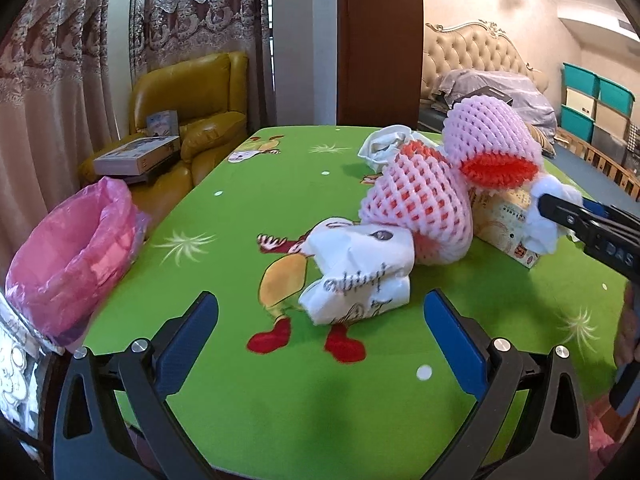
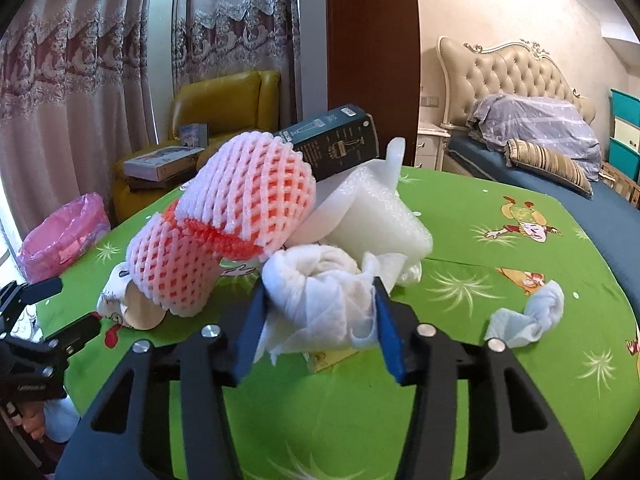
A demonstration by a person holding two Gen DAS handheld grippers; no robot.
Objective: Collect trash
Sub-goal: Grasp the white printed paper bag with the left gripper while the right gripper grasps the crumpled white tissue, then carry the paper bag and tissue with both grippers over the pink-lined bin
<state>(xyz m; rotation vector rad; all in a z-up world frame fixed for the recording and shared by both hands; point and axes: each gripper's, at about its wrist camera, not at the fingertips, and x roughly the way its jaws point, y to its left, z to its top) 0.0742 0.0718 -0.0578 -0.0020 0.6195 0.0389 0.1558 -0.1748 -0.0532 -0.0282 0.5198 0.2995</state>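
Right tool clamps the white tissue wad; left tool spread, empty.
Next, likely: carry the wad to the pink-lined bin.

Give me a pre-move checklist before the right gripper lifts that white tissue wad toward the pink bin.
1. Right gripper closed on the white tissue wad: ok, both pads press its sides.
2. Wad free of the pile: cannot tell; it lies against the foam fruit nets and the bubble wrap roll.
3. Left gripper empty and open: ok, nothing is between its fingers.
4. Pink-lined bin open and at the table edge: ok.
5. Crumpled white bag ahead of the left gripper, untouched: ok.
6. Second tissue twist lying apart on the green tablecloth: ok.
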